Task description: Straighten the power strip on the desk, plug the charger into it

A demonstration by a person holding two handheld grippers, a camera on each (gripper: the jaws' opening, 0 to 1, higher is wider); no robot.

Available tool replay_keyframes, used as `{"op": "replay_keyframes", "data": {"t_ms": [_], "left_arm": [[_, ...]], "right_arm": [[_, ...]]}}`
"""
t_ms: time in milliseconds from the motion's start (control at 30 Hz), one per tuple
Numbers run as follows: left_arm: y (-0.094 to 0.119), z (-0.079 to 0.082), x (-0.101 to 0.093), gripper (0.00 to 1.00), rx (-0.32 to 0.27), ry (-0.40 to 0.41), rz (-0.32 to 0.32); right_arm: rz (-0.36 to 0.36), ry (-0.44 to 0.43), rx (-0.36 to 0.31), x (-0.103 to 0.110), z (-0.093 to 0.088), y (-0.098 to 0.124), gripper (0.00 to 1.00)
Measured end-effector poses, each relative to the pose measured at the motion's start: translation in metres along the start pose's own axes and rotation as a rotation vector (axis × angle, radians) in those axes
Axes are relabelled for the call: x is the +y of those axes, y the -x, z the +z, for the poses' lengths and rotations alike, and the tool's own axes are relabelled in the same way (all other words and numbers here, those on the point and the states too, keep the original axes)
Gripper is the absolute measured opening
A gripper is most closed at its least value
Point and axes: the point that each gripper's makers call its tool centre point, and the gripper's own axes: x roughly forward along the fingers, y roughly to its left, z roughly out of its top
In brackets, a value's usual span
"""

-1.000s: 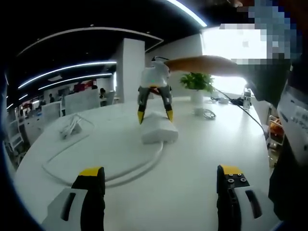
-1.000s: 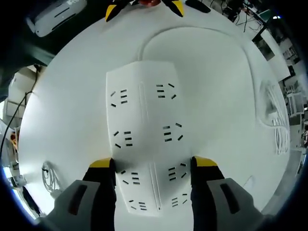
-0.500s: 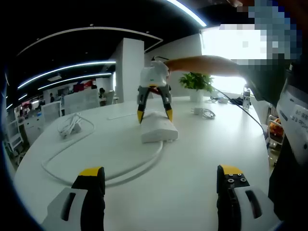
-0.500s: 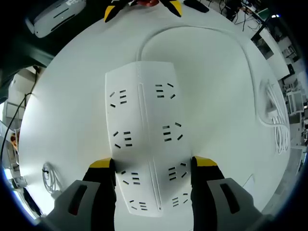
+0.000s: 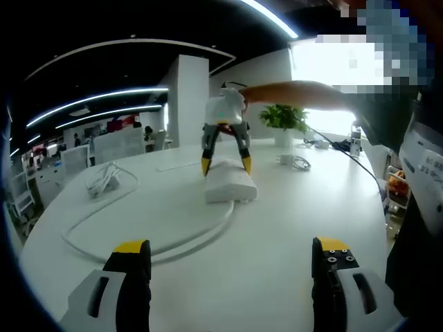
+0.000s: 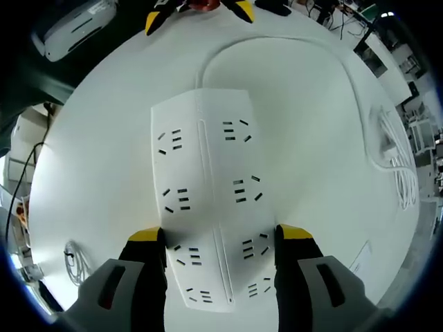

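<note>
A white power strip (image 6: 208, 200) with several sockets lies flat on the round white desk (image 6: 311, 228). My right gripper (image 6: 220, 238) straddles its near end, jaws pressed against both long sides. In the left gripper view the right gripper (image 5: 225, 166) stands upright over the power strip (image 5: 228, 187) at mid-desk, held by a person's arm. The strip's white cord (image 5: 145, 243) curves left in a wide loop. A white charger with a coiled cable (image 5: 104, 181) lies at the far left, charger (image 6: 391, 149). My left gripper (image 5: 228, 256) hovers open near the desk's front, holding nothing; left gripper (image 6: 199, 10).
A small coil of cable (image 5: 299, 164) and a potted plant (image 5: 282, 119) sit at the far right of the desk; the same coil (image 6: 73, 259) lies lower left of the strip. The person's torso (image 5: 415, 187) stands at the right edge.
The right gripper and the power strip in it have shifted a little to the right on the desk. My left gripper has stayed put and open.
</note>
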Motion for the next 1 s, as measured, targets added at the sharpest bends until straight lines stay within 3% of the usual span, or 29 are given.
{"op": "replay_keyframes", "data": {"t_ms": [1000], "left_arm": [[0.0011,-0.0030,-0.0014,1.00,0.004,0.002,-0.004]], "right_arm": [[-0.029,-0.138,-0.021,0.0018,-0.0036,0.0006,0.61]]}}
